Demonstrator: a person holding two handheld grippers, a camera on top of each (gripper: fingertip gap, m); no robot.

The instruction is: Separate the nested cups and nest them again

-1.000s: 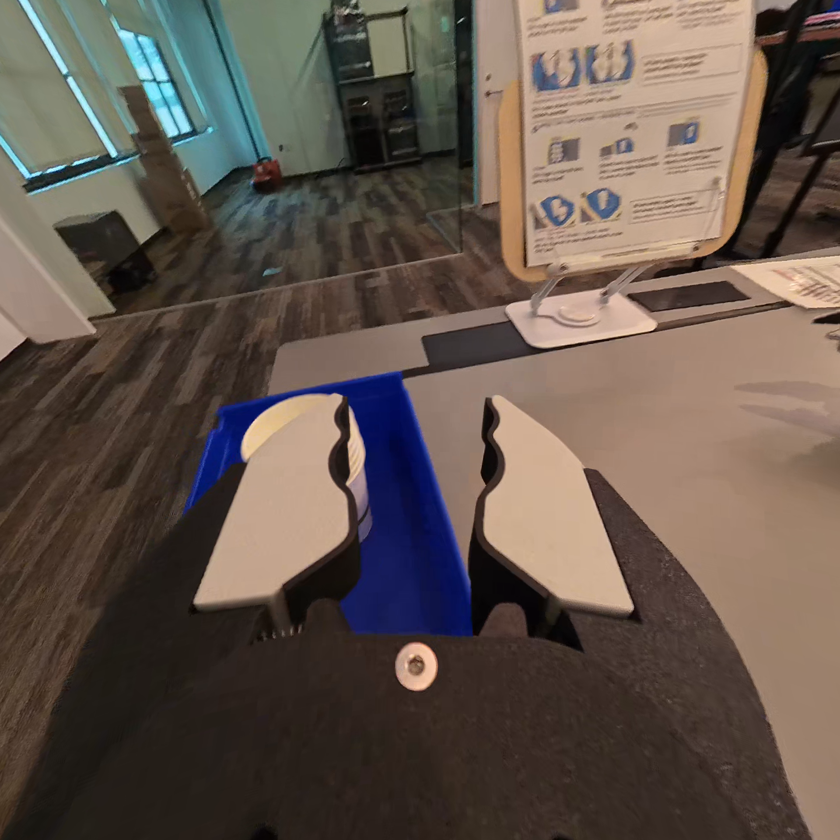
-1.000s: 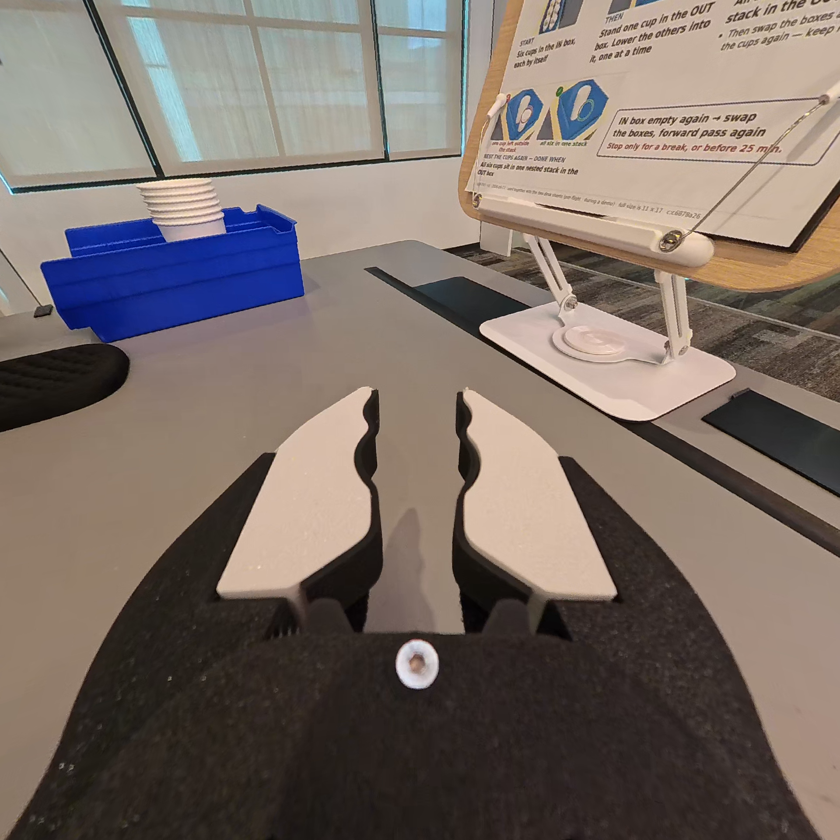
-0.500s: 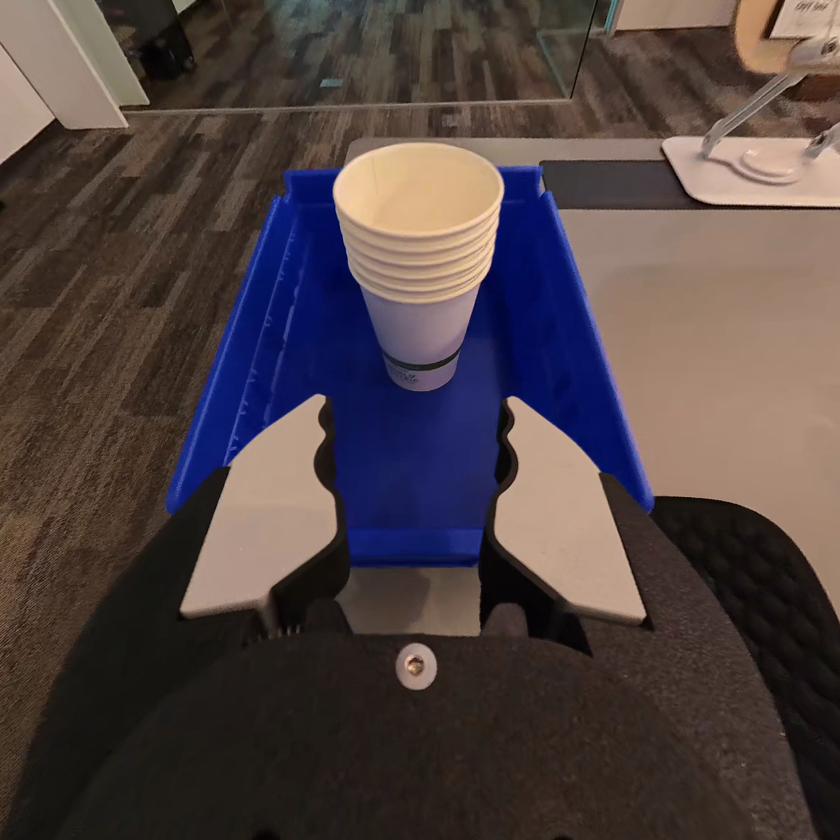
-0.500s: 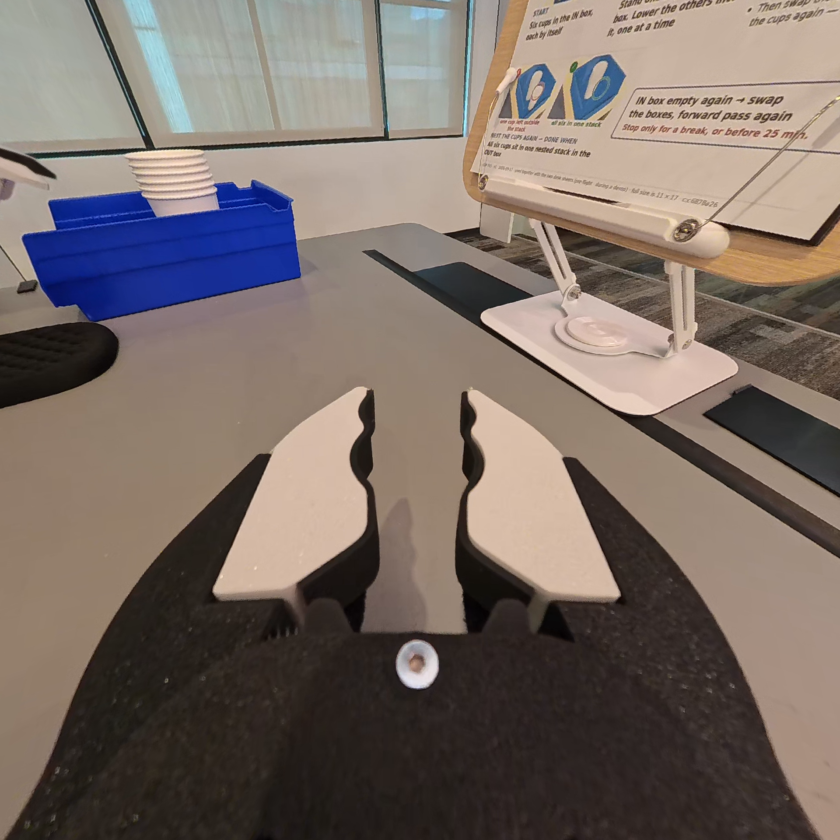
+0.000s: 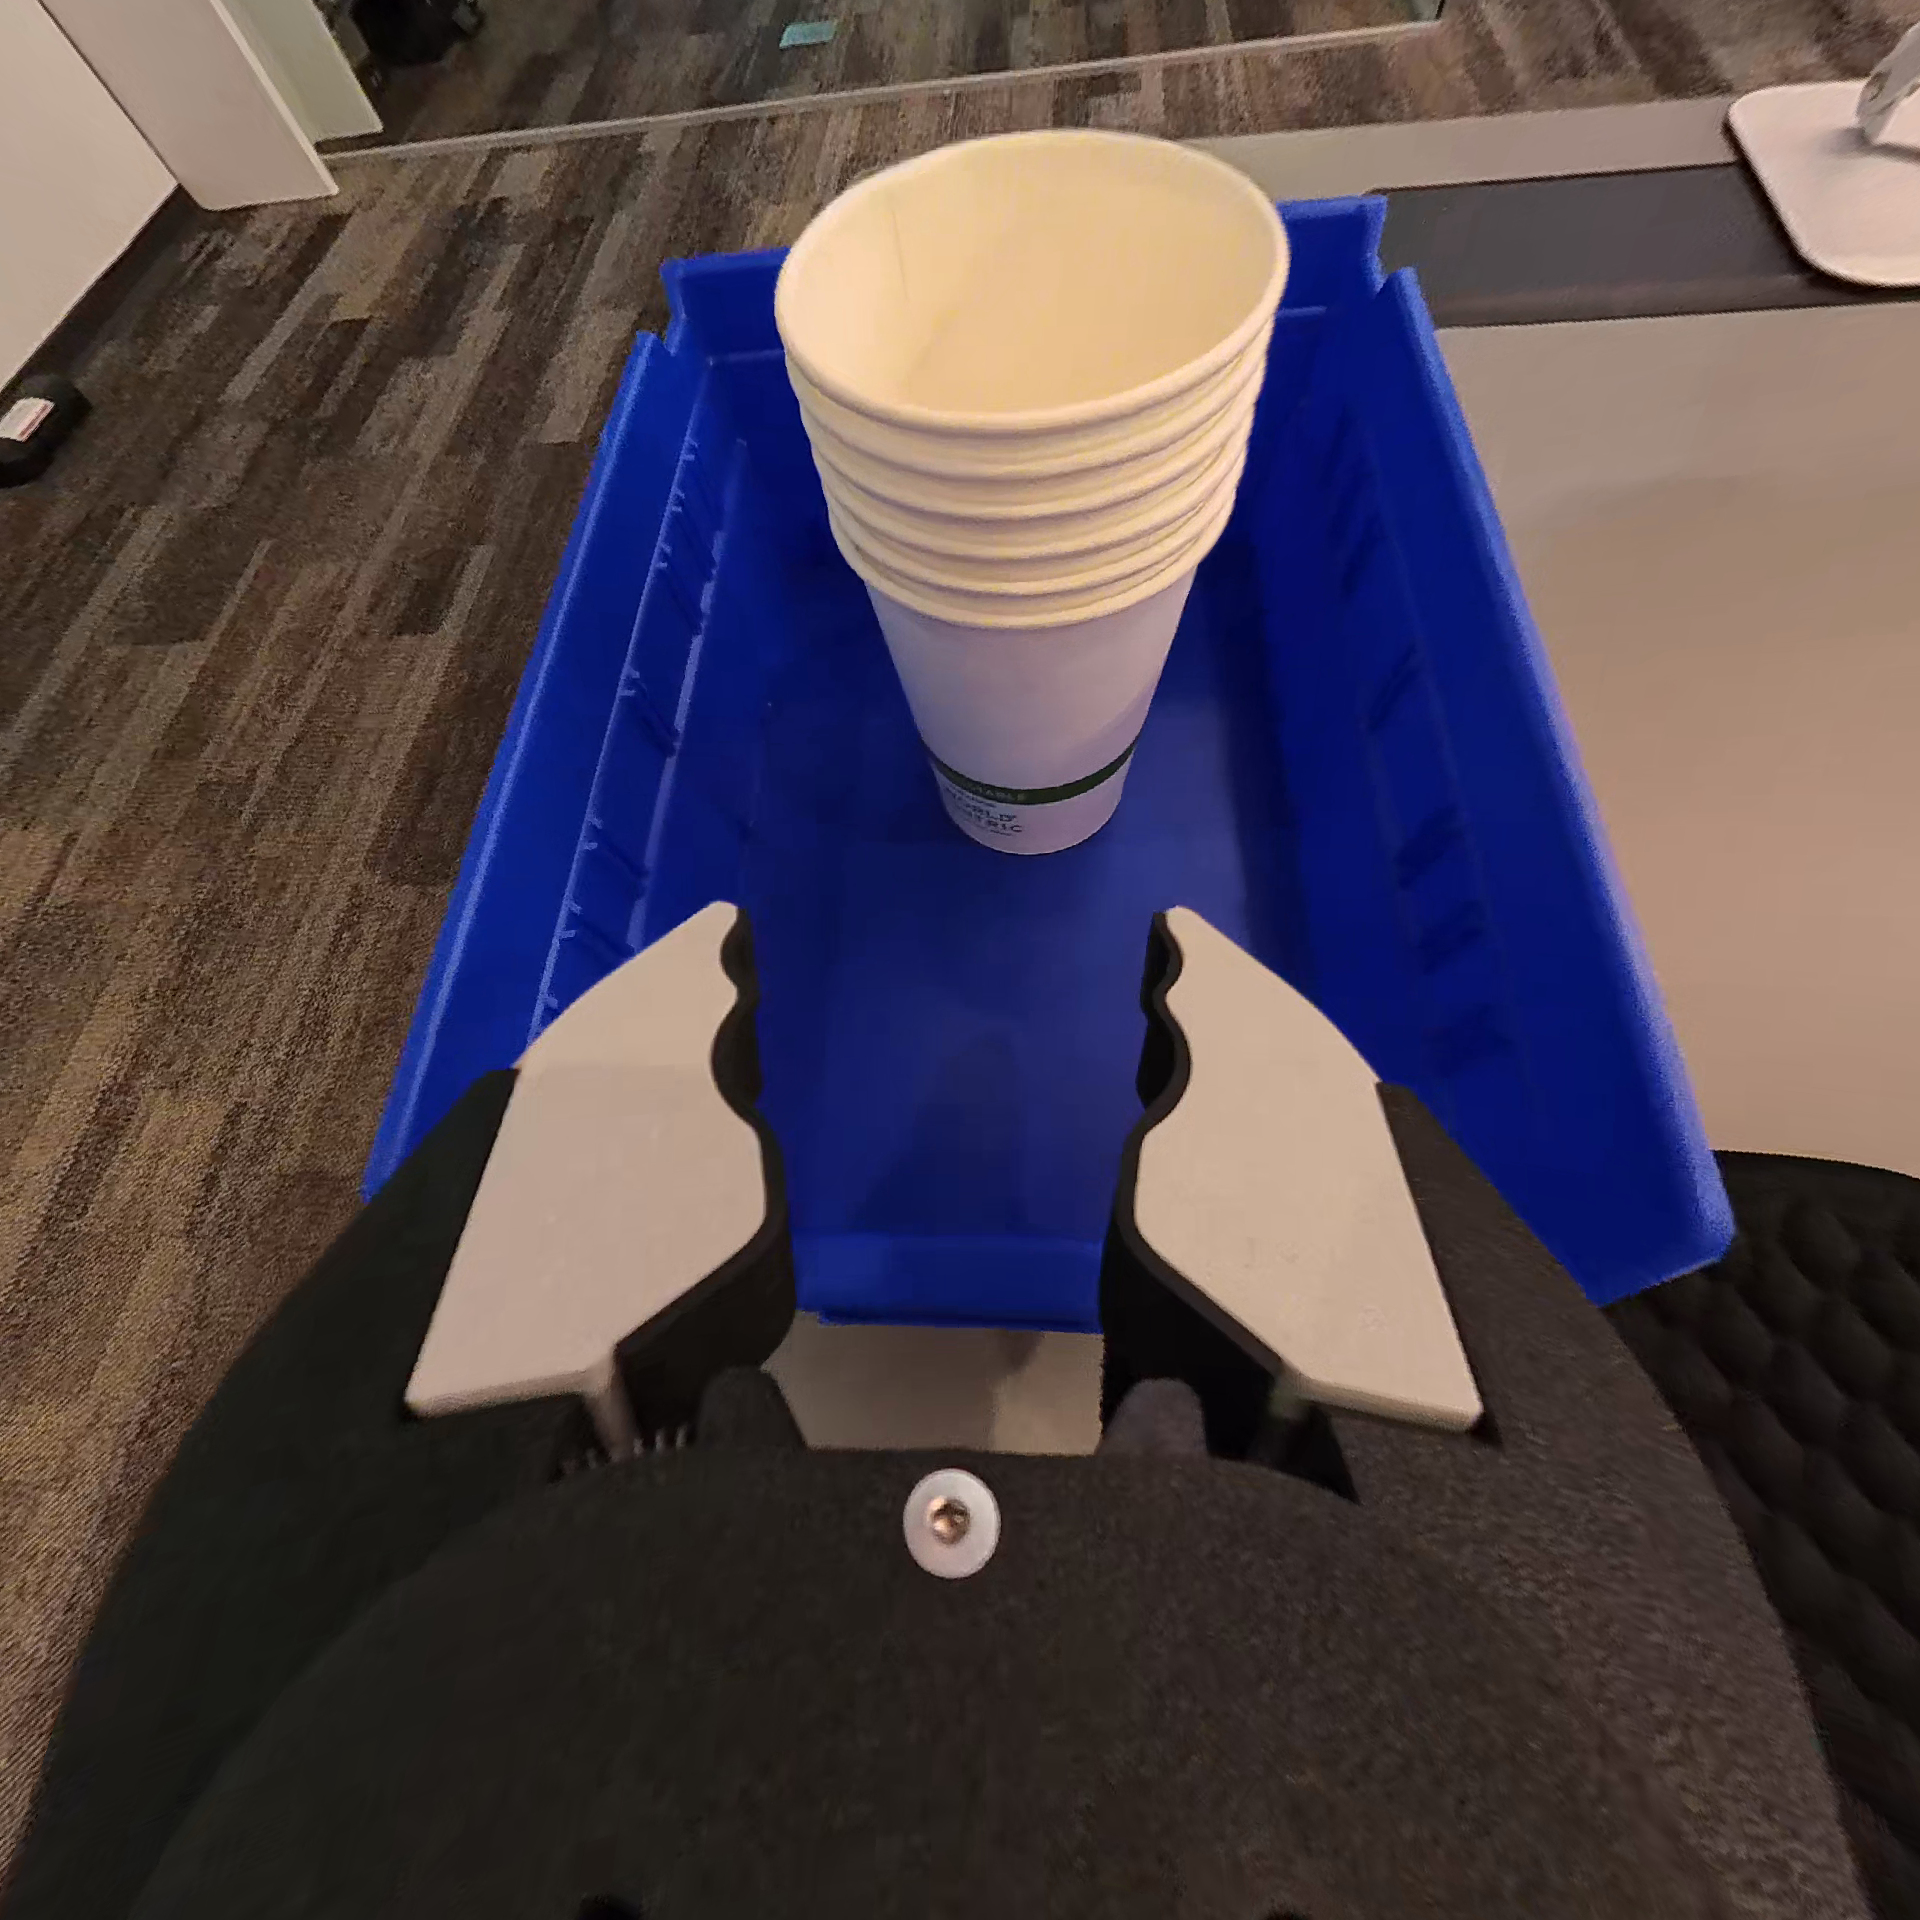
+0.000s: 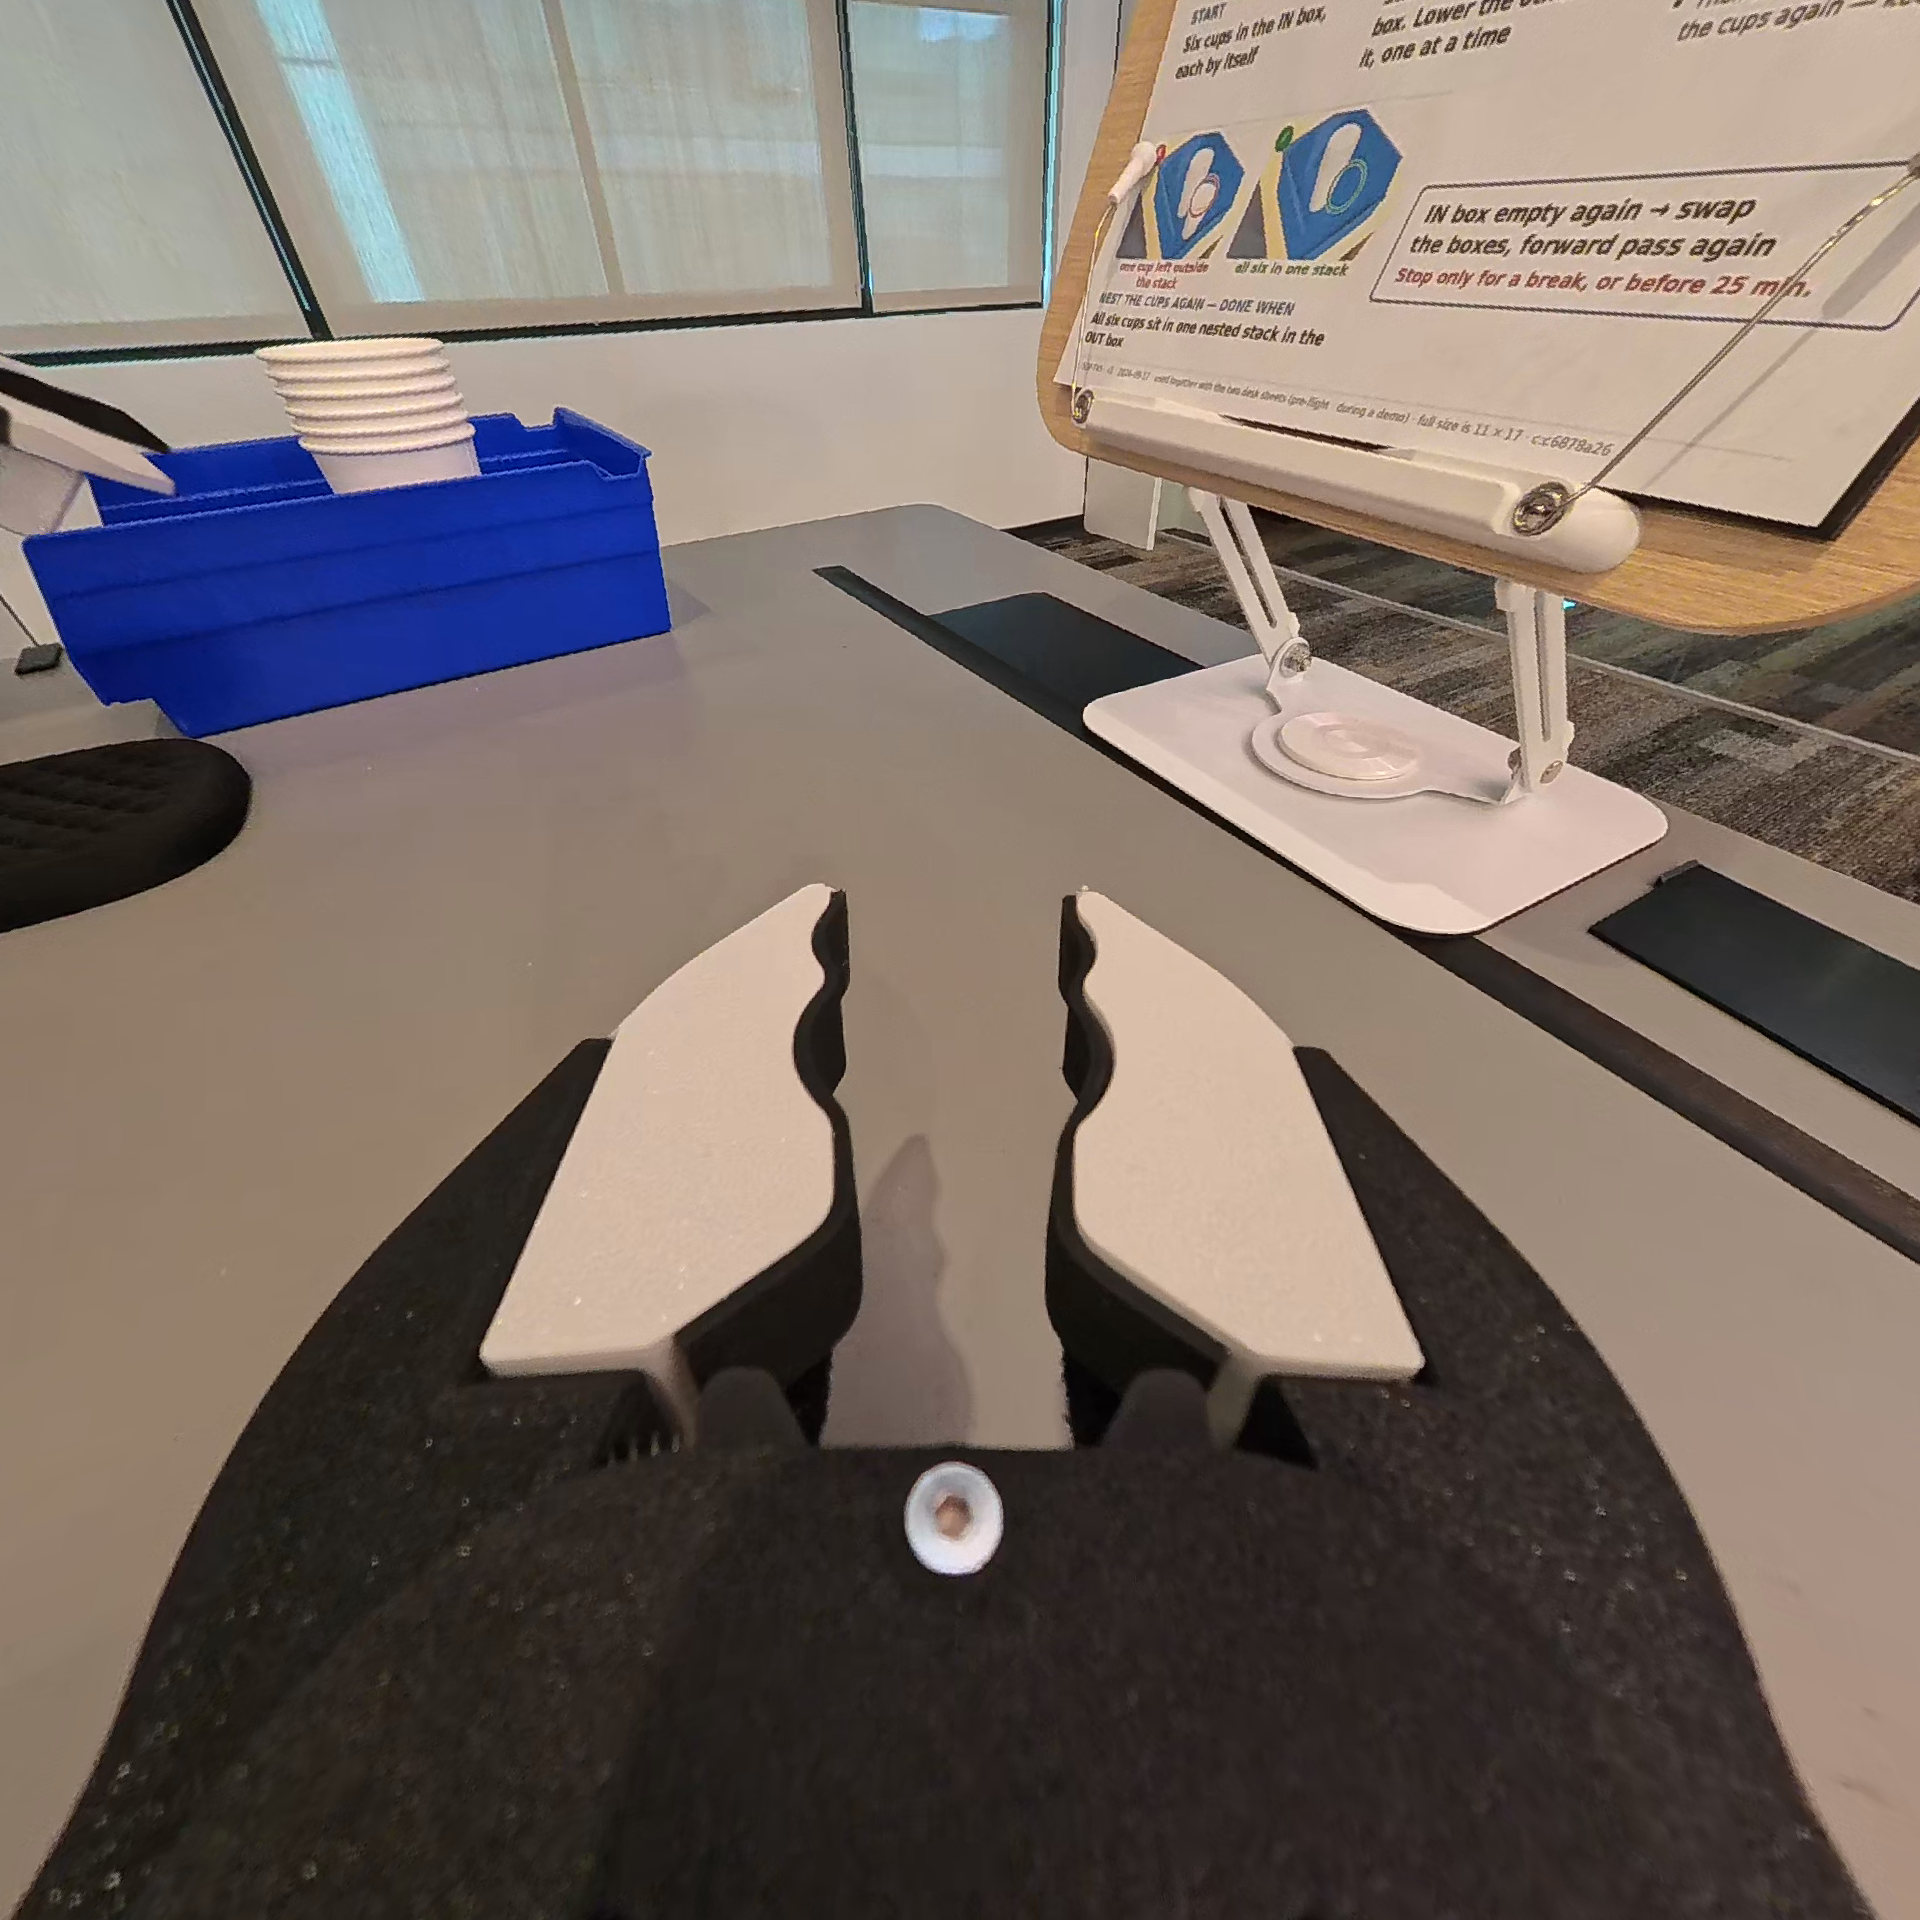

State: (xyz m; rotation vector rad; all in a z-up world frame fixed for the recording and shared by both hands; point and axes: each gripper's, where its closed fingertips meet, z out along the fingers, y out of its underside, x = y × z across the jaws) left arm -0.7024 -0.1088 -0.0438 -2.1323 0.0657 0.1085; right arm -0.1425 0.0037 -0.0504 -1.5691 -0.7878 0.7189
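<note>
Left gripper (image 5: 948, 940): broad black body with rough, foam-like surface. Two flat light-grey fingers (image 5: 623, 1153) mounted on top, each tapered toward tip. Inner edges lined with black pads cut in wavy profile. Single round white washer with metal screw (image 5: 950, 1523) set in middle of body, behind fingers.

Right gripper (image 6: 954, 909): same build. Black textured body, pale grey fingers (image 6: 1205, 1143) with black wavy pads, white washer and screw (image 6: 952, 1519) centred. Fine pale specks seen across black surface.

A white document stand (image 6: 1382, 800) and black mat (image 6: 94, 821) sit on the grey table (image 6: 623, 883).
</note>
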